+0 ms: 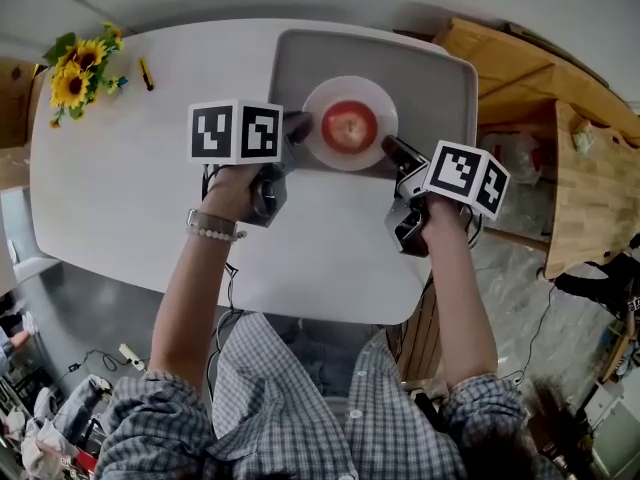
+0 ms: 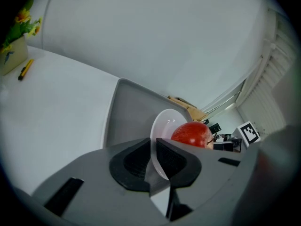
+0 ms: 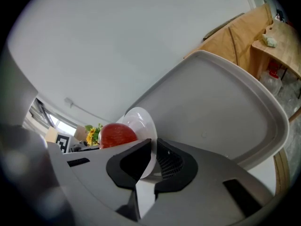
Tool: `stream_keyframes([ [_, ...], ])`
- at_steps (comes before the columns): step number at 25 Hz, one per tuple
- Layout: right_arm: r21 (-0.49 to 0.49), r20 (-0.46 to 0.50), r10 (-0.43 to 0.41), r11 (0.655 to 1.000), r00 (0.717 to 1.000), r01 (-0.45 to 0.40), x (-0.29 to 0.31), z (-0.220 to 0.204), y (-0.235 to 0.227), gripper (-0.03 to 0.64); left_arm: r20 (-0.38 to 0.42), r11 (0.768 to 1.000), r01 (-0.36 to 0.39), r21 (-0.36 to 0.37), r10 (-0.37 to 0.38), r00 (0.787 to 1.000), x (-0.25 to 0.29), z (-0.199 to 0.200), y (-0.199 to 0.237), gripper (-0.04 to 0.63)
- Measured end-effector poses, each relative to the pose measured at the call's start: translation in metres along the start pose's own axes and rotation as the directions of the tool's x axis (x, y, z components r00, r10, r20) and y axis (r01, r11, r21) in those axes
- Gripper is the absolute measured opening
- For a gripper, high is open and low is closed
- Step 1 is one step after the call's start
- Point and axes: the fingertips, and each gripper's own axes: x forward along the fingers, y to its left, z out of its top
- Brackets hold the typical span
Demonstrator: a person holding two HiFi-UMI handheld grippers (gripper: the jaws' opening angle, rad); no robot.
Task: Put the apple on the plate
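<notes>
L gripper (image 1: 297,126): jaws clamped on the left rim of the plate (image 1: 350,91); the rim runs edge-on between the pads in the left gripper view.
R gripper (image 1: 392,148): jaws clamped likewise on the opposite, right rim, confirmed in the right gripper view.

Apple (image 1: 349,125): sits at plate centre, directly between the two grippers, just inboard of each pair of jaws and not touched by either. Approx. equal reach from both sides; neither is clearly nearer. Round fruit, no long axis to note.

Plate is above the grey tray (image 1: 440,88), near its front edge. Cannot tell whether it rests on the tray or is held clear.

Judgement: apple is on the plate, so the placement req. looks met. Any coming move depends on keeping the plate level, as both grips hold the rim only.

Tray sits on the white table (image 1: 130,198). Sunflowers (image 1: 75,68) and a yellow pencil (image 1: 146,73) lie at the far left, well apart.

Writing/labels: none legible. Only square black-and-white markers on the gripper cubes.
</notes>
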Motion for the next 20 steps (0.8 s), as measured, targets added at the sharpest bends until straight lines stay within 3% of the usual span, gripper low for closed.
stream_keyframes([
  [10, -0.100, -0.063, -0.025, 0.995, 0.998, 0.018, 0.018, -0.002, -0.005, 0.046, -0.028, 0.995, -0.084, 0.053, 0.085, 0.996, 0.014, -0.001, 0.016, 0.044],
  [20, -0.243, -0.149, -0.124, 0.966, 0.981, 0.085, 0.026, -0.009, -0.007, 0.048, -0.084, 0.988, -0.140, 0.064, 0.145, 0.986, 0.019, -0.007, 0.023, 0.044],
])
